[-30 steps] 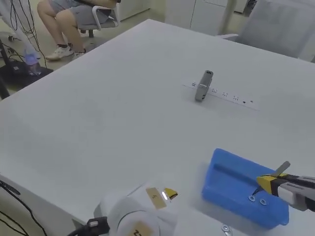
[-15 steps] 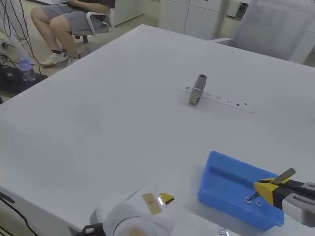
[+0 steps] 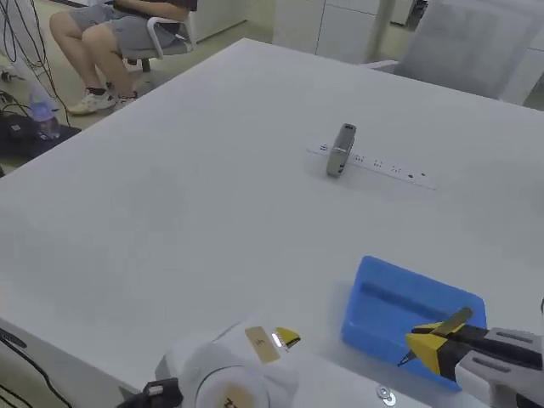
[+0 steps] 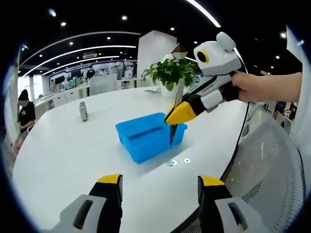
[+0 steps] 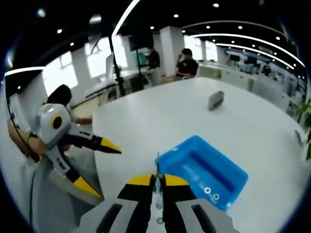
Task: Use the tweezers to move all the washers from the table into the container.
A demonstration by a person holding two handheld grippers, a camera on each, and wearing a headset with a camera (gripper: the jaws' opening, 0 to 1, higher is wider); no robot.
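The blue container stands near the table's front edge. My right gripper hovers over its near right corner, shut on the tweezers, whose tips point down past the container's near wall. A washer lies on the table just in front. In the right gripper view the tweezers stick out from the shut right gripper, and two washers lie inside the container. In the left gripper view two washers lie before the container. My left gripper is open and holds nothing.
A white power strip with a grey adapter lies mid-table beyond the container. A seated person is at the far left corner. An office chair stands behind the table. The table's near edge runs just under the left gripper.
My right gripper has drawn back with the tweezers from over the container's inside toward its near edge. The two washers inside are now hidden behind it in the head view.
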